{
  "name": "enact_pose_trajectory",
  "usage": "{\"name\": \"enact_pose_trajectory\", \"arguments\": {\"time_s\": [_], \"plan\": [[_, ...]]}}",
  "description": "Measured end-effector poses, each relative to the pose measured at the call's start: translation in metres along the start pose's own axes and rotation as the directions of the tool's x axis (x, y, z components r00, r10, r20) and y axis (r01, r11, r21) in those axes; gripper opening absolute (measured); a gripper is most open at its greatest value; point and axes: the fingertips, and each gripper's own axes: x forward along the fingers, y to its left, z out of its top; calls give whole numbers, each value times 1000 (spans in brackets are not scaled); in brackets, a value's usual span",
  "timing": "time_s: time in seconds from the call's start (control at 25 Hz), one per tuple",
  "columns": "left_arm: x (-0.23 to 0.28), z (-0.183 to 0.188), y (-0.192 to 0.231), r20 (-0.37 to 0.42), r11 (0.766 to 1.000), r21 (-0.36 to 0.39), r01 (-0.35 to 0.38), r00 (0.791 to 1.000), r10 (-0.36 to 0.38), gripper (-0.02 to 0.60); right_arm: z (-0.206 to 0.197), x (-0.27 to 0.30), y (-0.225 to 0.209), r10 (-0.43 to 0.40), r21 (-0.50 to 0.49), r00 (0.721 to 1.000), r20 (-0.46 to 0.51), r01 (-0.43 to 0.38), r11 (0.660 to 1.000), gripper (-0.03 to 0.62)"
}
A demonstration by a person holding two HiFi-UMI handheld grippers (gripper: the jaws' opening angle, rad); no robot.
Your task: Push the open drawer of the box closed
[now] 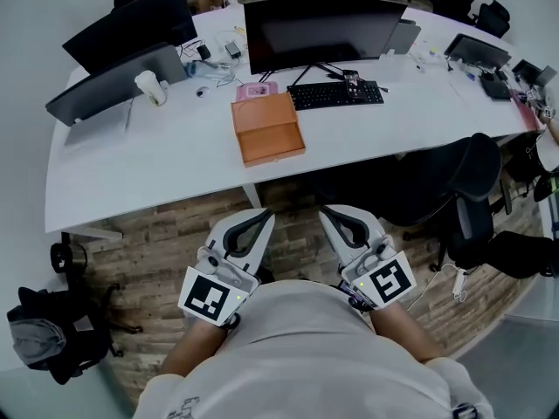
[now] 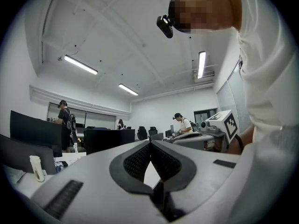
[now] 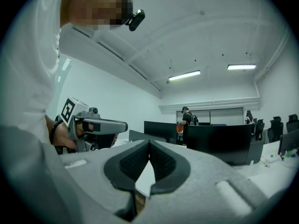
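The orange box (image 1: 268,127) sits on the white desk (image 1: 175,160) in front of the middle monitor, with its drawer drawn out toward the near edge. Both grippers are held level close to my body, over the wooden floor short of the desk and well apart from the box. The left gripper (image 1: 265,215) (image 2: 150,143) has its jaws together with nothing between them. The right gripper (image 1: 327,212) (image 3: 149,142) is likewise shut and empty. Neither gripper view shows the box; each shows the other gripper beside it.
On the desk are three monitors (image 1: 319,29), a black keyboard (image 1: 335,93), a white cup (image 1: 150,86) and a pink item (image 1: 256,90) behind the box. A black office chair (image 1: 454,190) stands right of the grippers; a backpack (image 1: 52,334) lies on the floor at left. People stand far off.
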Motion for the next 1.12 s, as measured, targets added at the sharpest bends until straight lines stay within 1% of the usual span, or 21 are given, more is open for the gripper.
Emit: {"name": "enact_pose_trajectory", "arguments": {"time_s": [0.2, 0.36, 0.52, 0.64, 0.8, 0.88, 0.96, 1.12], "plan": [[-9, 4, 49, -5, 1000, 6, 5, 1000, -5, -2, 6, 45, 5, -12, 1, 1000, 0, 12, 1000, 3], [-20, 11, 88, 11, 1000, 18, 16, 1000, -16, -2, 10, 84, 14, -17, -8, 1000, -2, 17, 1000, 3], [-33, 7, 123, 1, 999, 8, 31, 1000, -31, -2, 15, 124, 26, -20, -7, 1000, -9, 19, 1000, 3], [-42, 8, 149, 14, 999, 11, 46, 999, -46, -2, 18, 149, 36, -29, -18, 1000, -9, 29, 999, 3], [-52, 6, 171, 13, 998, 21, 67, 998, -67, -2, 17, 172, 53, -46, -19, 998, -35, 46, 999, 3], [-53, 6, 183, 17, 998, 11, 70, 997, -70, -2, 15, 182, 57, -49, -14, 998, -39, 48, 999, 3], [-54, 6, 190, 22, 997, -3, 76, 997, -75, -2, 12, 190, 59, -51, -11, 998, -48, 50, 999, 3], [-52, -1, 198, 3, 997, -4, 83, 997, -83, -2, 4, 200, 53, -54, 0, 997, -59, 54, 999, 3]]}}
